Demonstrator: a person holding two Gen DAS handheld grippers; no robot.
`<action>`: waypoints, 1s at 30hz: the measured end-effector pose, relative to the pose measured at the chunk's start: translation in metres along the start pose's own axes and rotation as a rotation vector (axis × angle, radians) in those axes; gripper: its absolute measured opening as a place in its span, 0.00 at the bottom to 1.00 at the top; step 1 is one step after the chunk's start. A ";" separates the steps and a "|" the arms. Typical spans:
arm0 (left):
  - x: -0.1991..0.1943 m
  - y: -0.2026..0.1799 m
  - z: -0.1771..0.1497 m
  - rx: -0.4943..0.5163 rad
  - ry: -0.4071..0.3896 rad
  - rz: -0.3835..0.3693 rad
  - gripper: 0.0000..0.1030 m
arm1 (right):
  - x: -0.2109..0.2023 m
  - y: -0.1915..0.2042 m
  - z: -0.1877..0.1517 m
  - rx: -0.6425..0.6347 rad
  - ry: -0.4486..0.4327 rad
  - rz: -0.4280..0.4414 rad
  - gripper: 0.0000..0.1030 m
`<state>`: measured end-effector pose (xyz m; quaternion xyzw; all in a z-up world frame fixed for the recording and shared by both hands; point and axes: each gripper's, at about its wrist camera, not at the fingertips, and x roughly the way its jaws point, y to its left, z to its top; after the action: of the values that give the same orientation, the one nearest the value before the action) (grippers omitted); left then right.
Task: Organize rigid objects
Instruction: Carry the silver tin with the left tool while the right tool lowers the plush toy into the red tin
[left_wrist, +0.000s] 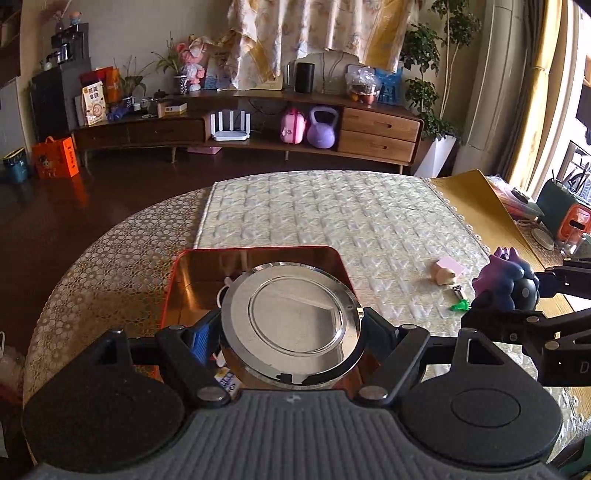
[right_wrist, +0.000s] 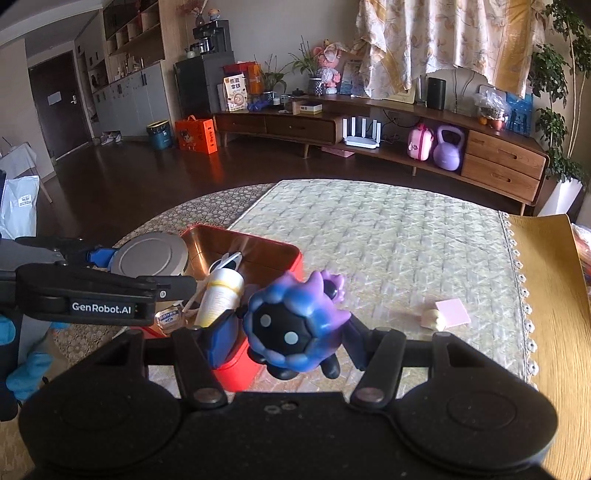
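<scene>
**Sorting part done: two items in transit, three still loose**

While the red rectangular metal tin with its mirror-bright copper lining (right_wrist: 291, 258) already holds a white cylindrical tube with a yellow band (right_wrist: 221, 299) and a small clear bottle (right_wrist: 170, 318), two pieces remain in hand. Left claw (left_wrist: 291, 332): clenched on a round polished steel lid with a raised centre ring (left_wrist: 291, 314), held over the tin. Right claw (right_wrist: 291, 339): grasping a glossy blue-purple spiky vinyl figurine with a black dotted face (right_wrist: 295, 325), at the tin's near corner. Outstanding, judged: a pale pink block with a cream base (right_wrist: 448, 314), a small green piece (left_wrist: 460, 305) and a little metal item (left_wrist: 458, 291), loose on the quilted cream worktop cover (left_wrist: 332, 214).
</scene>
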<state>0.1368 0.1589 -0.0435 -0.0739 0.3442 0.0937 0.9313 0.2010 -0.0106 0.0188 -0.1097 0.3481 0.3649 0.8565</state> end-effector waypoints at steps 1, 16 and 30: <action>0.002 0.006 0.000 -0.007 0.002 0.009 0.77 | 0.004 0.004 0.002 -0.007 0.002 0.002 0.58; 0.057 0.060 0.015 -0.077 0.009 0.074 0.77 | 0.087 0.041 0.035 -0.154 0.013 -0.023 0.58; 0.102 0.073 0.023 -0.109 0.034 0.058 0.77 | 0.144 0.043 0.037 -0.196 0.073 -0.060 0.59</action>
<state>0.2105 0.2472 -0.0981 -0.1160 0.3565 0.1377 0.9168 0.2610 0.1153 -0.0489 -0.2167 0.3380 0.3671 0.8391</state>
